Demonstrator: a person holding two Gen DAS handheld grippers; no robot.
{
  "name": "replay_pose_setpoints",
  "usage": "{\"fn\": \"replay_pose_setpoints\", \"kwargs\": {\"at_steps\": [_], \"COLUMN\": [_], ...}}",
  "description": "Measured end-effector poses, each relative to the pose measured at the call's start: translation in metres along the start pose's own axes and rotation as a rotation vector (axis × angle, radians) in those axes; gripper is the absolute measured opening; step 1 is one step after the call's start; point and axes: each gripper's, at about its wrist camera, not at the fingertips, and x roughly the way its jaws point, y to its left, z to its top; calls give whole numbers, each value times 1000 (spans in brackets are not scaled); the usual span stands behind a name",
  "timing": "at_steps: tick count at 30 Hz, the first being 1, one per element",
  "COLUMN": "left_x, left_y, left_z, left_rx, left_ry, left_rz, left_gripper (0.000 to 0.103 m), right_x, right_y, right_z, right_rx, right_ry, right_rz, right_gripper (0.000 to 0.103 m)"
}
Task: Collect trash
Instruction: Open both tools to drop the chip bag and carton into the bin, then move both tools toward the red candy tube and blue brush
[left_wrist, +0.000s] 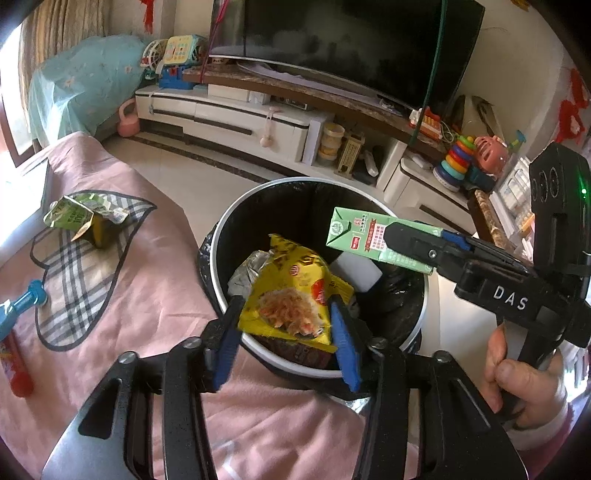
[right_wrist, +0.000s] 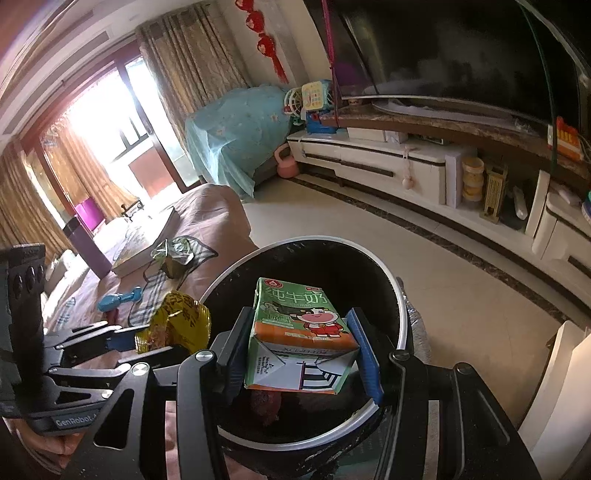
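You held both catches over the trash bin — left hand-held gripper clamping the yellow snack wrapper, right hand-held gripper clamping the milk carton; neither was dropped yet, and a crumpled green carton remained on the pink cover.

1. A pink blanket with a plaid heart patch covers the low surface beside the bin.
2. On the patch lies a crumpled green carton (flattened and torn open).
3. Near the blanket's left edge rest a blue-handled toy and a red tube, close together.
4. Farther back, a thick book lies flat on the blanket.
5. The round trash bin stands on the tiled floor, right against the blanket's edge.
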Motion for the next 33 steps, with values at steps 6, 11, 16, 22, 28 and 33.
{"fn": "replay_pose_setpoints", "kwargs": {"at_steps": [6,11,16,22,28,33], "left_x": [-13,-30,-45,-70,-92,-107], "left_y": [9,27,52,93,136,169], "left_z": [-7,-27,-52,-87,-118,-138], "left_rx": [-25,-72,-151,-248,-351,-425], "left_ry": [-23,-38,-44,-57,-70,-80], "left_rz": [9,22,20,69,105,149], "left_gripper": [75,76,77,77,77,77], "right_x": [-5,-16,-23,-20,-7,7], "right_y": [-1,7,26,69,108,137], "right_z": [1,-2,-10,-29,-48,-62], "right_rx": [27,39,52,-1,-24,-55], "right_ry": [-17,-53,-63,-31,24,56], "right_rz": [27,48,84,142,210,241], "right_gripper": [74,85,96,98,98,98]}}
